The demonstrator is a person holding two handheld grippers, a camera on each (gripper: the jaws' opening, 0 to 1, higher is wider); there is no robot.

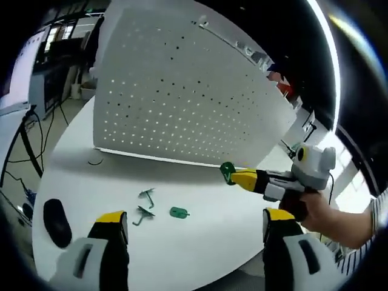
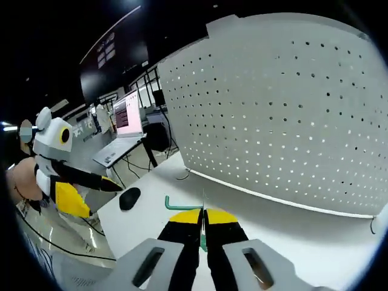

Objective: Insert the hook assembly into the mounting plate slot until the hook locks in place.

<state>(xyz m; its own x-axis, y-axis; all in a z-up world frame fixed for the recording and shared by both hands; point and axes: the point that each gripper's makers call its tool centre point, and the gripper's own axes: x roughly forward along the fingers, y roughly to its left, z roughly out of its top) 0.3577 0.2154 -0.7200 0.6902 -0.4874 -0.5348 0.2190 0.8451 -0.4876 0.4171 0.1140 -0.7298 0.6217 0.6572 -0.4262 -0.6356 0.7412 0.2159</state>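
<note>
a round white table with a smooth matt top carries a tall white pegboard, a thin flat sheet pierced by a regular grid of small round holes, standing upright across the table's far side; its lower edge meets the tabletop in a straight line, and in the right gripper view the same pegboard bulges with the lens and runs out of frame at the right.

the left gripper shows its two yellow-tipped jaws spread wide apart, holding nothing, above the near edge of the table; between them on the tabletop lie two small grey metal hooks, bent wire shapes too small to read in detail, and just beside them a small green plastic piece.

in the left gripper view the right gripper reaches in from the table's right edge, held by a hand, its yellow tips pinching a green hook assembly close to the pegboard's lower edge; whether it touches the board cannot be told; in the right gripper view the jaws are pressed together on the green hook assembly, a slim green l-shaped bar mostly hidden behind the tips.

a black oval mouse lies at the table's left edge; a thin black cable lies near the pegboard's lower left corner.
</note>
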